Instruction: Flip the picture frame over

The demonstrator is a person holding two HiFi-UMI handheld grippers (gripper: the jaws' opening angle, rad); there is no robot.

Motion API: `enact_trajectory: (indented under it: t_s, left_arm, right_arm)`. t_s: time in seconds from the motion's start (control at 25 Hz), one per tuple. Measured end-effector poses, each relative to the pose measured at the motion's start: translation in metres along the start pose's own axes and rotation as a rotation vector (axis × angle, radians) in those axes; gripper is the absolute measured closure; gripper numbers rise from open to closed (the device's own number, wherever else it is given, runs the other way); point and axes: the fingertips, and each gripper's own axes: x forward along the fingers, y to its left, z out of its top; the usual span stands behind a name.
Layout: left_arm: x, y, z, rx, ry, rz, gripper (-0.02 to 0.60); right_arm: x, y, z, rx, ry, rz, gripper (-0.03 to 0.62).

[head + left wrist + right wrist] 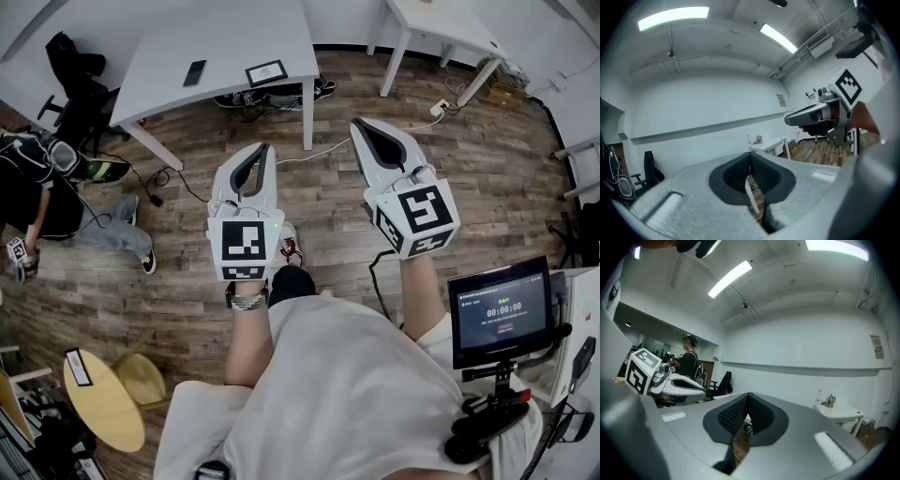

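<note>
**A:** Picture frame first: where is it?

**B:** It lies flat on the white table, near the edge closest to the person and just beside a dark phone. It is well apart from both grippers.

**A:** Why are the grippers held so far from it?

**B:** My guess is the task has not begun. The person stands back on the wooden floor with both tools held out level, side by side, aimed roughly at the table. It looks like a ready stance, not a reach.

**A:** And the jaws?

**B:** On the left gripper the pads are pressed together with nothing between them. The right gripper is the same: its tips meet and only floor shows through the gap behind them.

**A:** Counts?

**B:** There is one frame, one phone and two grippers. I count two white tables, the second at the far right, and one small round yellow table near the person's feet.
</note>
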Motion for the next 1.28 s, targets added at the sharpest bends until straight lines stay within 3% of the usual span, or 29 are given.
enact_trajectory:
  t_s: [0.6,0.72,0.88,1.28]
  left_arm:
    - [0.058,0.036,-0.006,-0.006,-0.011,-0.008,0.575]
    - [0.097,0.049,-0.012,-0.01,-0.015,-0.037,0.575]
    - [0.14,0.072,-0.031,-0.077,-0.009,-0.073,0.575]
    - [0.23,0.156,-0.077,-0.071,0.089,-0.091,0.575]
  right_arm:
    - [0.054,-0.033,-0.01,0.034,-0.01,-0.007,0.592]
    - [0.094,-0.051,-0.019,0.047,0.005,-0.009,0.592]
    - [0.148,-0.069,-0.04,0.062,0.048,-0.003,0.592]
    - [0.272,-0.101,-0.064,0.106,0.13,0.002,0.592]
